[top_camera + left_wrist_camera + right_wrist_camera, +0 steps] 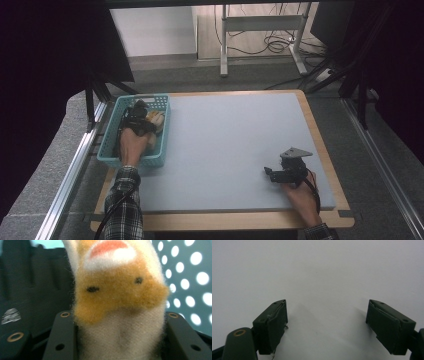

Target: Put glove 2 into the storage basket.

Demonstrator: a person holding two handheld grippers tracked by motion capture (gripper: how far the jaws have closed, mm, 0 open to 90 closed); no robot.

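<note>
Plush toy [156, 119] lies in the teal basket [161, 159] at the bench's [225, 145] left, the left tool [136, 116] reaching in. Left gripper view: jaws hug its soft, light body [120, 322]; grip mid-body. Right gripper view: right tool [327, 322] wide, empty.

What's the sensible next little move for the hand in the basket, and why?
Probably lift straight up: the left gripper is down in the teal basket, its black fingers hugging both sides of the plush toy, so raising should clear it from the basket walls.

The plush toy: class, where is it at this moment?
In the high view the plush toy lies inside the teal basket at the table's left edge, between the jaws of the left gripper.
</note>
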